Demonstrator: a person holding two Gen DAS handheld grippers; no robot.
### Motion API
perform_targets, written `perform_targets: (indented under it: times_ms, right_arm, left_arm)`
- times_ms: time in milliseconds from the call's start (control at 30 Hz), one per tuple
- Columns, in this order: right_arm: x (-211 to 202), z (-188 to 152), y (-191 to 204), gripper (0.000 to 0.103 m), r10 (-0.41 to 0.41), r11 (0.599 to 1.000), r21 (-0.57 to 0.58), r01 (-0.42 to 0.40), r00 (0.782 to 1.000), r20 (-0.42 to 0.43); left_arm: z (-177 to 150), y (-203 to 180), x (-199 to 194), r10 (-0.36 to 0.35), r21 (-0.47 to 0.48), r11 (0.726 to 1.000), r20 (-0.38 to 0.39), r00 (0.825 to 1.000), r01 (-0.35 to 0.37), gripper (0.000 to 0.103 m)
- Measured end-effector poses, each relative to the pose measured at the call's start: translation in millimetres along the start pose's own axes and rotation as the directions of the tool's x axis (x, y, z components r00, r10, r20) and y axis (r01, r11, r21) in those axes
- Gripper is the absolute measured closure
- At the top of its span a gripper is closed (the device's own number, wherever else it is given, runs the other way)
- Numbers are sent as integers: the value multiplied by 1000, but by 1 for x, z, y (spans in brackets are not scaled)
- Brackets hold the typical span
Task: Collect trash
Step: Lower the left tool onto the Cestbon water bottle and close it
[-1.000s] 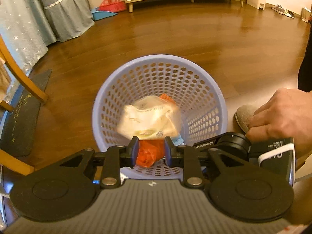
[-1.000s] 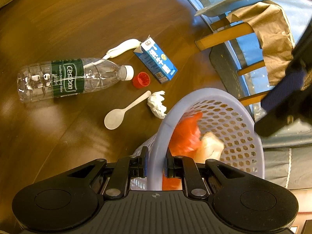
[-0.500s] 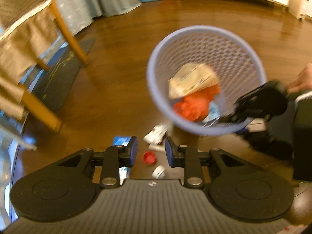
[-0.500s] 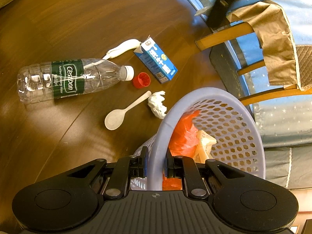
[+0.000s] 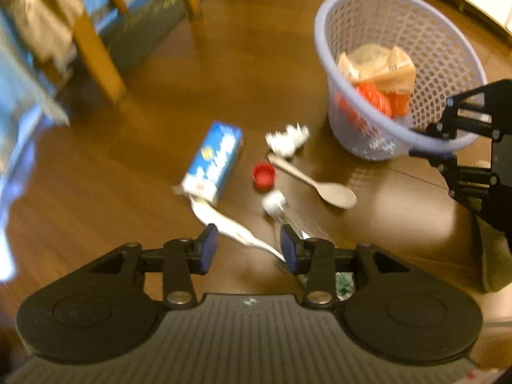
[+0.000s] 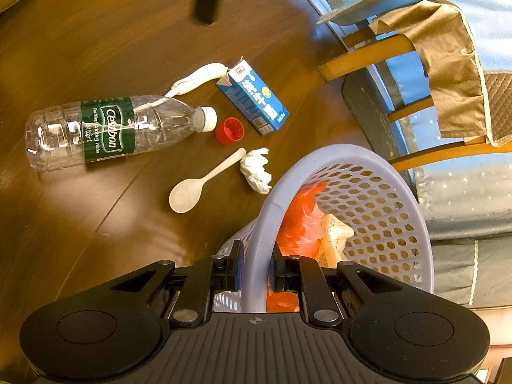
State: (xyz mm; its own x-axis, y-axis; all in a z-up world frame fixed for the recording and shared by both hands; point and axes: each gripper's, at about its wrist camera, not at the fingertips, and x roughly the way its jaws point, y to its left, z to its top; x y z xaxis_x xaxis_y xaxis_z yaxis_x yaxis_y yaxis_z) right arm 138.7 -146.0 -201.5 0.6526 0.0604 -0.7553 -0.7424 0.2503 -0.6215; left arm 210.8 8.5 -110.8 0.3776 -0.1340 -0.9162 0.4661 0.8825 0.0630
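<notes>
On basket (image 6: 265, 224) rim – right gripper (image 6: 255, 270) clamped; left gripper (image 5: 249, 248) opening, empty.

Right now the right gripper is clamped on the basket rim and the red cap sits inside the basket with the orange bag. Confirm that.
Not quite. The right gripper is clamped on the basket rim, but the red cap lies on the floor between the bottle and the blue carton, outside the basket. The right wrist view shows it. The orange bag is inside.

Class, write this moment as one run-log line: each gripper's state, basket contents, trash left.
left gripper: opening, empty | right gripper: shut on basket rim | in basket: orange bag | on floor: bottle, carton
</notes>
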Motion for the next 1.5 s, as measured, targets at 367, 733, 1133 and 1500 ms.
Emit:
perform_targets:
  times_ms: [367, 733, 1133, 1500]
  right_arm:
    - [2, 0, -1, 92, -4, 1000, 5, 4, 1000, 1]
    - [3, -1, -3, 92, -7, 1000, 10, 7, 1000, 2]
    - [4, -3, 1, 92, -23, 999, -27, 24, 1000, 5]
    - [4, -3, 1, 91, -33, 999, -30, 33, 999, 5]
  left_arm:
    - [-35, -17, 35, -43, -240, 971, -70, 997, 25, 41]
    - [-45, -42, 72, -101, -261, 963, -111, 989, 69, 38]
    - [-48, -54, 95, -126, -230, 969, -132, 983, 94, 38]
    - [-47, -57, 114, -151, -212, 970, -139, 979, 119, 39]
